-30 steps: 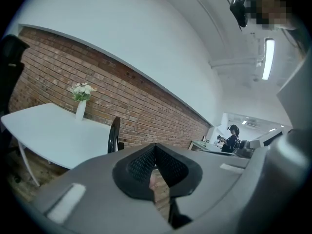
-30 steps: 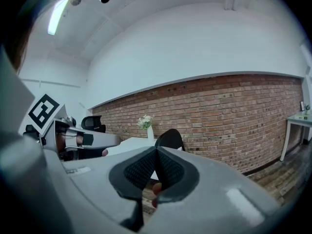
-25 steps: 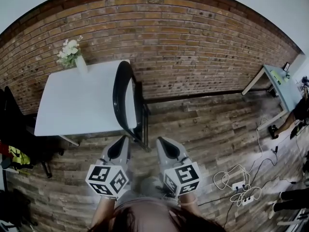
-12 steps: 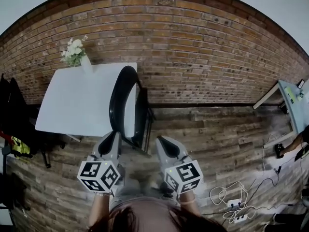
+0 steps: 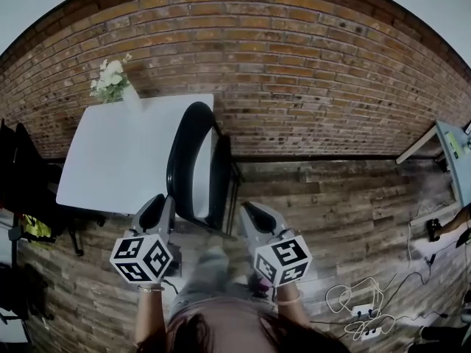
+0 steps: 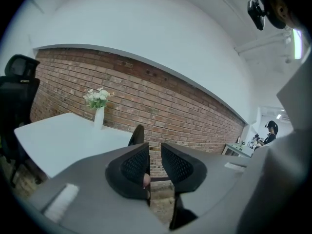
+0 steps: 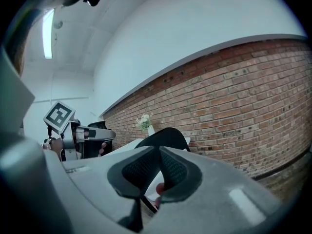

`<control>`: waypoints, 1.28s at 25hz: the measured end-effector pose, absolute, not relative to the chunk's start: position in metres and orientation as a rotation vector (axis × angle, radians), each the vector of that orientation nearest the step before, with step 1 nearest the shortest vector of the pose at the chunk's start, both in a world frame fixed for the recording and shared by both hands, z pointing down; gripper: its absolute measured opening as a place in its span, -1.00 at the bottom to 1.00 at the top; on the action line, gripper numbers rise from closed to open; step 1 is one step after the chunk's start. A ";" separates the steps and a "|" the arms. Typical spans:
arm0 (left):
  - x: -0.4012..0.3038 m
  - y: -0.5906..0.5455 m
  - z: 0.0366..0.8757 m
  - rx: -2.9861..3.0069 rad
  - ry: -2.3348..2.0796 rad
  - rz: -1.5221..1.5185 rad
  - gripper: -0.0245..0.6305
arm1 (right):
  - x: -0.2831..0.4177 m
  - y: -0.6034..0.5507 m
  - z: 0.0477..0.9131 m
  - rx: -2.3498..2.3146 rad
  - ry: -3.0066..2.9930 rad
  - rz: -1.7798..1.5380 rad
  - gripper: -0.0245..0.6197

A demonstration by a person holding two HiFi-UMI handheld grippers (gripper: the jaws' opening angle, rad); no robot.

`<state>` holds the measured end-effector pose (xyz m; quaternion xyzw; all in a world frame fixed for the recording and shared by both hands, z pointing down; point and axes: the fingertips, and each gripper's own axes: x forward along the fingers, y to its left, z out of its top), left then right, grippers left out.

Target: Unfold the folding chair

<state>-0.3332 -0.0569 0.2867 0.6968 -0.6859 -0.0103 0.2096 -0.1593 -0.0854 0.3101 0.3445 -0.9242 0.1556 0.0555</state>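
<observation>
Item: folding chair (image 5: 194, 160), black, still folded flat. It stands on the plank floor (image 5: 338, 197) with its long axis upright and its top toward the brick wall (image 5: 294, 72), set against the right edge of the white table (image 5: 110, 160), which carries a vase of flowers (image 5: 110, 79). Position relative to the tools: straight ahead and between them, foot near both, touching neither as far as the head view shows. Left gripper (image 5: 158, 203): jaws a narrow slot apart, just been opening, nothing between; it lies beside the curved back frame and looks the nearer. Right gripper (image 5: 250, 210): jaws barely parted, also just been opening, empty; it sits to the right of the seat panel. Judgement: reach is forward, one tool to each face.
</observation>
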 end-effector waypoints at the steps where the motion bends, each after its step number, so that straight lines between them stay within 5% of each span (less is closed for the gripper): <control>1: -0.338 -0.063 0.290 1.932 -1.904 -0.015 -0.69 | -0.161 -0.092 0.314 1.048 -2.801 0.493 -0.85; 19: -0.376 -0.166 0.340 1.913 -1.693 0.226 -0.32 | -0.208 -0.189 0.384 1.045 -2.675 0.713 -0.69; 32: -0.372 -0.200 0.369 1.902 -1.556 0.397 -0.26 | -0.220 -0.224 0.461 1.020 -2.537 0.923 -0.54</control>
